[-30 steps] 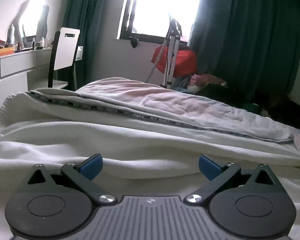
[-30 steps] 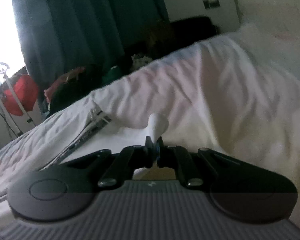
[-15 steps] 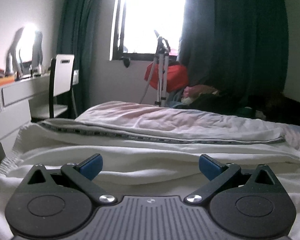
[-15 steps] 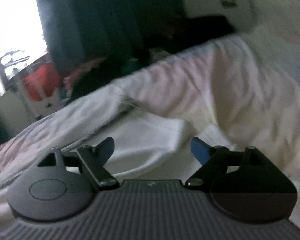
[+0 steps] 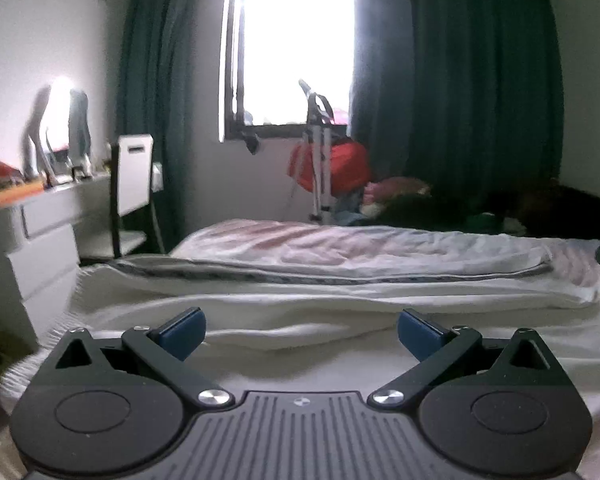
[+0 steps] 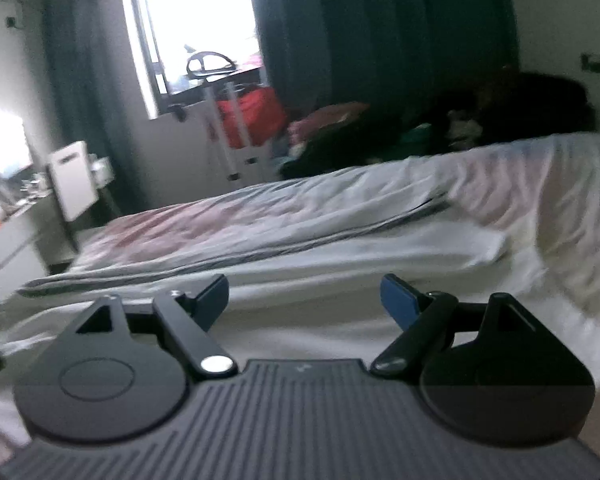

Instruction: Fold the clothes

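A white garment [image 5: 300,320] lies folded lengthwise across the bed, with a dark patterned band along its far edge. My left gripper [image 5: 300,330] hangs open just above its near fold, blue pads wide apart and nothing between them. In the right wrist view the same white garment [image 6: 320,264] stretches from left to right on the bed. Over its near part my right gripper [image 6: 305,300] stands open and empty too.
A pinkish rumpled bed sheet [image 5: 340,240] covers the bed behind the garment. A white desk [image 5: 40,216] and a white chair [image 5: 134,172] stand at the left. A tripod [image 5: 320,152], a red bag [image 5: 340,164] and a pile of clothes sit under the window with dark curtains.
My right gripper let go of the pinched white cloth, opened wide, and swung up and back to the left. My left gripper stayed open and drew back and upward from the garment.
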A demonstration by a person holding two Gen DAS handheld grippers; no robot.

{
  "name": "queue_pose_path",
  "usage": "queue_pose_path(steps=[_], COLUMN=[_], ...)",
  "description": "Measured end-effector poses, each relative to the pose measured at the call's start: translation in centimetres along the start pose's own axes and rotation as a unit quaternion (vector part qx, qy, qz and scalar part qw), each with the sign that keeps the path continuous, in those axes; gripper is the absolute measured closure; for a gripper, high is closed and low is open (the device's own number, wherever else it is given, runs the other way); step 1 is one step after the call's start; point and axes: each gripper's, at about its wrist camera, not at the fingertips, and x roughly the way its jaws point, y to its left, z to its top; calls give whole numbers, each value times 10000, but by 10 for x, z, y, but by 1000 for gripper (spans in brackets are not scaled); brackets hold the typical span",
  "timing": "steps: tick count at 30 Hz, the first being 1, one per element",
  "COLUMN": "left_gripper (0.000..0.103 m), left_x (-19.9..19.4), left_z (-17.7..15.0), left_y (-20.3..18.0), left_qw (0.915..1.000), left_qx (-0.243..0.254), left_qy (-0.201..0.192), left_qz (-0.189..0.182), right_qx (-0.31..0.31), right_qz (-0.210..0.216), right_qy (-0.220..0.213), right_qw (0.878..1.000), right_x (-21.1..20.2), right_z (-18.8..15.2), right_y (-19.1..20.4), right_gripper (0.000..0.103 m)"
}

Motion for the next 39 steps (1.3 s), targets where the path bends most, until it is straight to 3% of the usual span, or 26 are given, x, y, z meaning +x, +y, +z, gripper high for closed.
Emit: queue_pose_path(steps=[4,8,11,14,17,20,23,25,27,33,38,39], left_gripper=[0,0,1,1,5,6,7,10,14,15,25,28], left_x=[-16,-24,-21,-17,-11,-2,3,4,5,15,17,18], left_z=[-8,-26,-30,-29,-35,-44,-57,-67,-73,-65,-53,-49], left_y=[7,27,46,72,101,129,156,175,189,201,206,206], left_qw=[9999,9974,9905,9777,9570,9307,8972,8680,8485,8446,8562,8620], left_qx=[-117,-352,-692,-1347,-2003,-2624,-3189,-3709,-4043,-3949,-3934,-3883], left_qy=[94,625,1100,1441,1815,2229,2667,2838,2877,2798,2603,2555], left_qz=[10,117,459,727,1050,1234,1492,1685,1841,2290,2108,2023], right_qx=[-195,-186,-181,-198,-163,-19,107,118,154,461,600,592], right_qz=[-13,-64,-184,-241,-181,-139,-70,-55,-32,40,80,77], right_qy=[-196,-249,-177,-182,-145,-34,24,7,-16,36,117,115], right_qw=[9996,9995,9995,9993,9996,9999,9999,9999,9999,9989,9981,9981], right_x=[-22,-29,-27,-25,-27,-26,-23,-24,-24,-20,-18,-18], right_z=[-5,-6,-7,-10,-14,-18,-18,-18,-18,-17,-19,-19], right_y=[14,12,6,3,1,-3,-6,-6,-7,-14,-17,-16], right_gripper=[19,19,19,19,19,19,19,19,19,19,19,19])
